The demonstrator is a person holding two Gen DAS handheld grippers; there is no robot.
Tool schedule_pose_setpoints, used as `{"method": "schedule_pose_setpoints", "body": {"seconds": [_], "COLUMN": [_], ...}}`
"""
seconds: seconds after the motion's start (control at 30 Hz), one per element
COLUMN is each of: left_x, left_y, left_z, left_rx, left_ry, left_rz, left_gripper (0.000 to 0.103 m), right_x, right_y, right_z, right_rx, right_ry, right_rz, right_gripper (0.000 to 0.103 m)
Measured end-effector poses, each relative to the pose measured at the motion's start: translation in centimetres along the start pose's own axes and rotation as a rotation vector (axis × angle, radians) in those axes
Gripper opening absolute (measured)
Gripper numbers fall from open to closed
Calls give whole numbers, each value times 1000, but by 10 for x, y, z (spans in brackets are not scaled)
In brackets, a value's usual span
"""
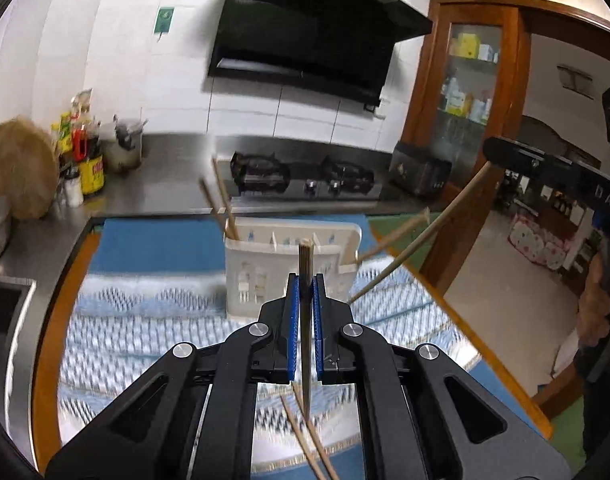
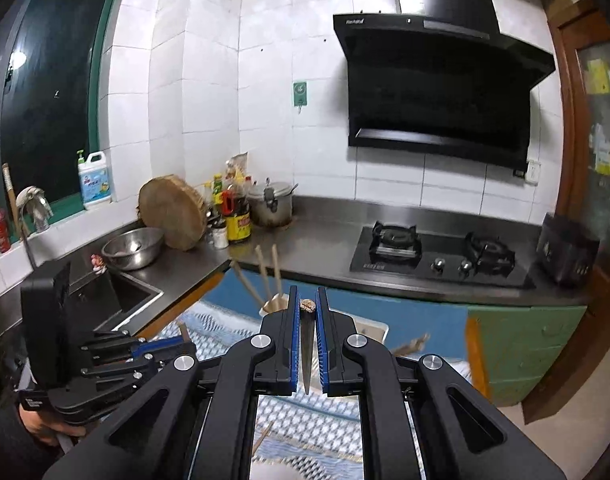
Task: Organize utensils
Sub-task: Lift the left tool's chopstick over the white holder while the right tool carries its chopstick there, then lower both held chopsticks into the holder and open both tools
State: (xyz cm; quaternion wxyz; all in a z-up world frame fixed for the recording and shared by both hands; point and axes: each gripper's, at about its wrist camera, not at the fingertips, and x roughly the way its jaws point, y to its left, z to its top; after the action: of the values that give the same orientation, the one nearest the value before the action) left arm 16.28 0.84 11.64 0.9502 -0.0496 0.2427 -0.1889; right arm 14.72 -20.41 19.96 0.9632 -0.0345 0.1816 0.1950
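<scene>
My left gripper (image 1: 306, 280) is shut on a wooden chopstick (image 1: 306, 256), seen end-on between the blue pads. Just beyond it stands the white utensil holder (image 1: 257, 276) on a blue patterned cloth (image 1: 145, 320), with two chopsticks (image 1: 221, 200) leaning in its left compartment. My right gripper (image 2: 307, 308) is shut on another chopstick (image 2: 307, 306), above the same holder (image 2: 371, 326). The left wrist view also catches the right gripper (image 1: 492, 156) at the right with its long chopstick (image 1: 417, 244). The left gripper (image 2: 185, 346) appears low at the left in the right wrist view.
Loose chopsticks (image 1: 309, 440) lie on the cloth below my left gripper. One more chopstick (image 1: 397, 236) sticks out by the holder's right end. Behind are a steel counter (image 2: 325, 236), a gas hob (image 2: 437, 260), a sink (image 2: 121, 292), a steel bowl (image 2: 133, 246), sauce bottles (image 2: 233, 208) and a round wooden board (image 2: 173, 212).
</scene>
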Motion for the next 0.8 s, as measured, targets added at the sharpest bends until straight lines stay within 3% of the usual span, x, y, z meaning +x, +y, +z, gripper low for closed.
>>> {"method": "schedule_pose_setpoints", "body": {"seconds": [0.2,0.47,0.8], "left_x": [2,4,31], "left_y": [1,9,28], "left_z": [56,107,123], "left_rx": [-4,-70,-93], "left_ry": [-98,-263,-367], "left_rz": [-14,-4,109], "left_gripper": [5,5,5], "right_x": [9,38,73], "right_y": [-18,-39,-52], "right_z": [25,29,22], "right_rx": [3,2,21], "right_ry": [-42,-29,-1], "right_rz": [-51,-102,-87], "right_gripper": [7,7,8]}}
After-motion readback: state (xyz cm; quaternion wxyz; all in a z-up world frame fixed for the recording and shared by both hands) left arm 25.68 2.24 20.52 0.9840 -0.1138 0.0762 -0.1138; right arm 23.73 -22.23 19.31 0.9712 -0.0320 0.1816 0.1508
